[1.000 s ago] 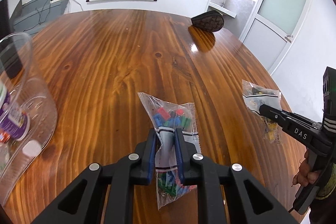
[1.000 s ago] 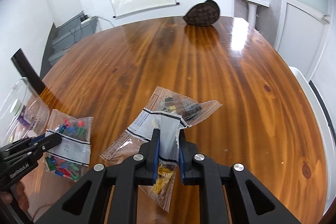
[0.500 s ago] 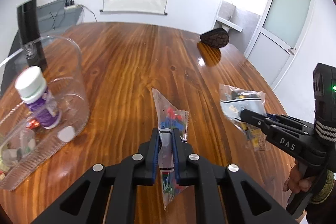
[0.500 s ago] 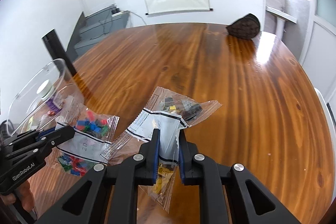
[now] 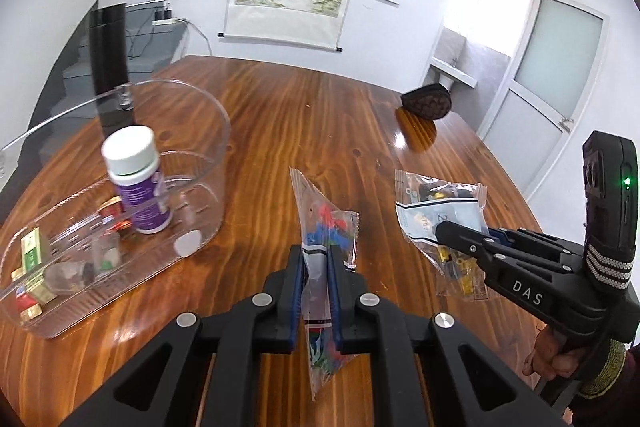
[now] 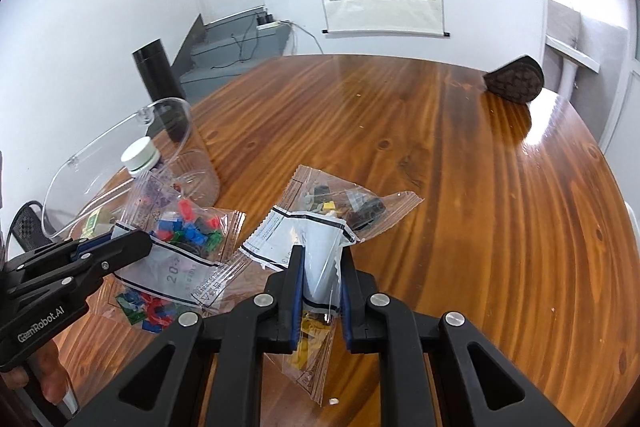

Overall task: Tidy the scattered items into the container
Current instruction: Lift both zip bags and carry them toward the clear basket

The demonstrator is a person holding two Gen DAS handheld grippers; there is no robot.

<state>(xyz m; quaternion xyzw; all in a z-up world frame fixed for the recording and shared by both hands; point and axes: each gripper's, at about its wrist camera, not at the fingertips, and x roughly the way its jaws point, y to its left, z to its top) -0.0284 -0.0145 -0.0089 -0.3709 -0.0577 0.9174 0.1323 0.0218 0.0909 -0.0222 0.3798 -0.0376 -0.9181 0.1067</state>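
Left tongs point(image 5: 316, 267): I hold them clamped on the bag of red and blue bricks point(image 5: 326, 227), pinched at its printed band, low centre of the left wrist view.
Right tongs point(image 6: 320, 267): clamped on the bag of yellow and dark bricks point(image 6: 328, 223), low centre of the right wrist view.
Both bags: off the wooden table point(image 5: 320, 115), hanging from my jaws; thin crinkled clear film with loose hard pieces inside.
Clear container point(image 5: 208, 131): left of the left wrist view, long axis running from lower left toward upper right; smooth rigid plastic with rounded ends and an open top.
Contents: white-capped bottle point(image 5: 136, 179) standing upright, small packets beside it.
Governing relation: the container lies left of and ahead of both tongs; my left tongs are the nearer.
Judgement: each bag needs carrying leftward over the rim before release.
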